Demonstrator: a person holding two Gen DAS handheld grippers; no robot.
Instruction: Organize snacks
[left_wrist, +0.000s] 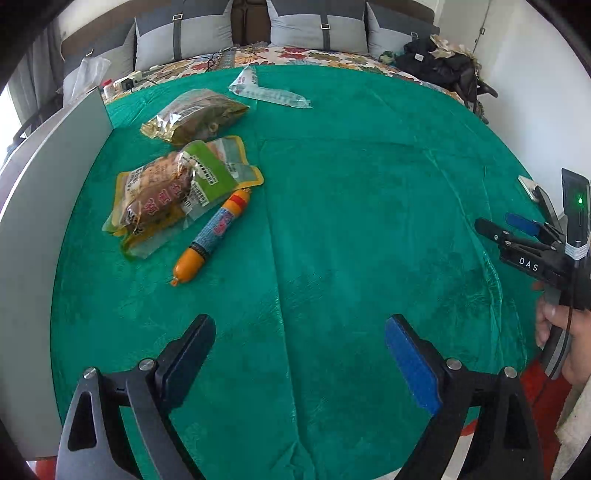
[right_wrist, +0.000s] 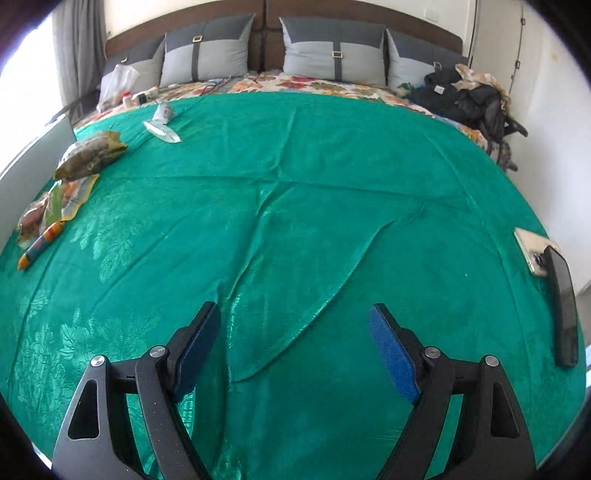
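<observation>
Snacks lie gathered on a green bedspread (left_wrist: 332, 221) spread over a bed, all toward its left side beside a grey panel (left_wrist: 48, 221); the landmark among them is an orange sausage stick (left_wrist: 212, 236) with a blue patterned wrapper, lying at a slant; touching its upper end sits a pile of overlapping packets (left_wrist: 177, 192), yellow-edged and green-labelled, with brownish contents showing through clear film; just beyond that pile from the sausage stick rests a gold-trimmed brown packet (left_wrist: 195, 116); farther still, near the flowered sheet (left_wrist: 295, 55) at the head of the bed, lies a clear white-printed wrapper (left_wrist: 269, 90); grey pillows (left_wrist: 317, 29) stand against the headboard, and a heap of dark clothing (left_wrist: 439, 66) sits at the far right corner, well apart from the sausage stick; the left gripper (left_wrist: 301, 339) hangs over bare bedspread on the near side of the sausage stick, its jaws spread wide with nothing between them; the right gripper (right_wrist: 295, 328) likewise stands wide and empty over a creased stretch of cloth, well to the right of the sausage stick; in the left wrist view it appears at the right edge, gripped by a person's hand (left_wrist: 557, 332); two phones (right_wrist: 554, 284), one pale and one dark, lie at the bedspread's right edge, far from the snacks.
</observation>
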